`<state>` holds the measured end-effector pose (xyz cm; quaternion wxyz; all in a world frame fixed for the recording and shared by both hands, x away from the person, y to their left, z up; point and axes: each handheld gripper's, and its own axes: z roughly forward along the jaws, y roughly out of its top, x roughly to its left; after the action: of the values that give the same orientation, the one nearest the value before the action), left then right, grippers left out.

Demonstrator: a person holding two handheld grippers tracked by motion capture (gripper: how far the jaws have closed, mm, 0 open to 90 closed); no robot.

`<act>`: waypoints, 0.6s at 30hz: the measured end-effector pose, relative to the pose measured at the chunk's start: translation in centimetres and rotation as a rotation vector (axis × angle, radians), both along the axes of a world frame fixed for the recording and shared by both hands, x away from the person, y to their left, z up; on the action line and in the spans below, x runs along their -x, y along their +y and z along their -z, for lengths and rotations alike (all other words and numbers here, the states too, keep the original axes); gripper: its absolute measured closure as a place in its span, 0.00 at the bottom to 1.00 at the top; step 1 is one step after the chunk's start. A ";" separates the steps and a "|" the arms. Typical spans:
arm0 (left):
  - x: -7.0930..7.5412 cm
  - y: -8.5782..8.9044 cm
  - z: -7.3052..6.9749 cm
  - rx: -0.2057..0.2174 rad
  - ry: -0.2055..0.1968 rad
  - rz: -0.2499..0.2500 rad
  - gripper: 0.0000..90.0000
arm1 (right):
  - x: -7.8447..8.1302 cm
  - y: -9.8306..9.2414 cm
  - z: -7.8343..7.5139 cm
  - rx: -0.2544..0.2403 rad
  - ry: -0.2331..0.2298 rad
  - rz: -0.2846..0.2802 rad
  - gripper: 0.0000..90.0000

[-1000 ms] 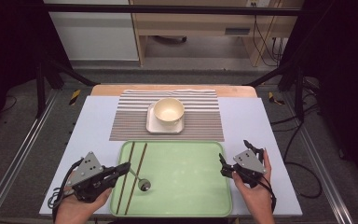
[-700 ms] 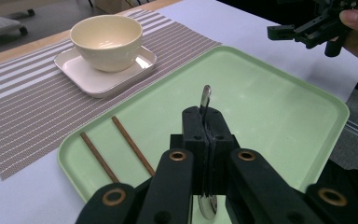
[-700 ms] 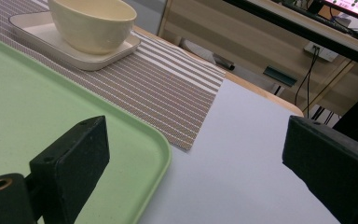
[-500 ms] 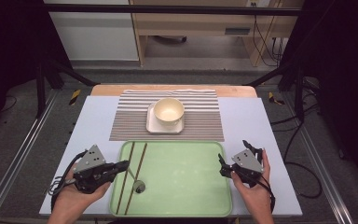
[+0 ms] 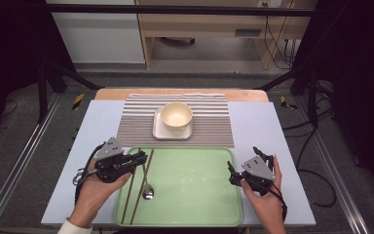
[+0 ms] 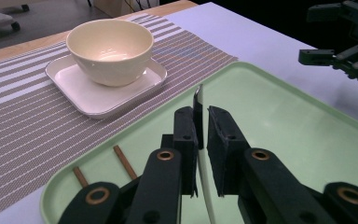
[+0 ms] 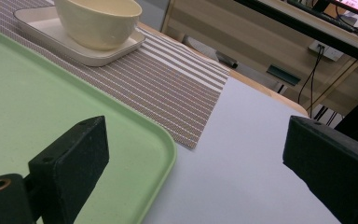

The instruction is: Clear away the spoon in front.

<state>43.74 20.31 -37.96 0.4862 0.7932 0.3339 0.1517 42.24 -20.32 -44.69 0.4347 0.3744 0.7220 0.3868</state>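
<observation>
My left gripper (image 5: 139, 158) has risen from the near left corner of the green tray (image 5: 195, 161) to a point farther from me, its jaws closed on the handle of the spoon (image 5: 147, 191). The spoon now lies nearer the tray's front rim, its bowl beside the chopsticks (image 5: 137, 187). My right gripper (image 5: 232, 171) has shifted only slightly.

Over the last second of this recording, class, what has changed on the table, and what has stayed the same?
The left gripper has moved toward the bowl, its jaws nearly shut on the spoon handle. The spoon has slid forward and rightward on the green tray, and its handle now points further from the person. The chopsticks, bowl, white plate, striped mat and open right gripper have stayed put.
</observation>
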 end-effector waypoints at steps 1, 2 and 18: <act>-0.3 -0.2 0.1 0.003 0.001 -0.004 0.91 | 0.0 0.0 0.0 -0.001 -0.001 0.001 0.08; -0.7 -0.4 0.3 0.003 0.008 -0.007 0.91 | 0.0 0.0 0.0 -0.003 -0.001 0.002 0.08; -4.1 -2.6 3.1 -0.042 0.082 -0.066 0.92 | 0.0 0.1 0.0 0.004 0.007 -0.007 0.08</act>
<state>47.84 17.74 -41.07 0.4499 0.7974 0.3764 0.1418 42.29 -20.17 -44.74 0.4316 0.3725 0.7255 0.3856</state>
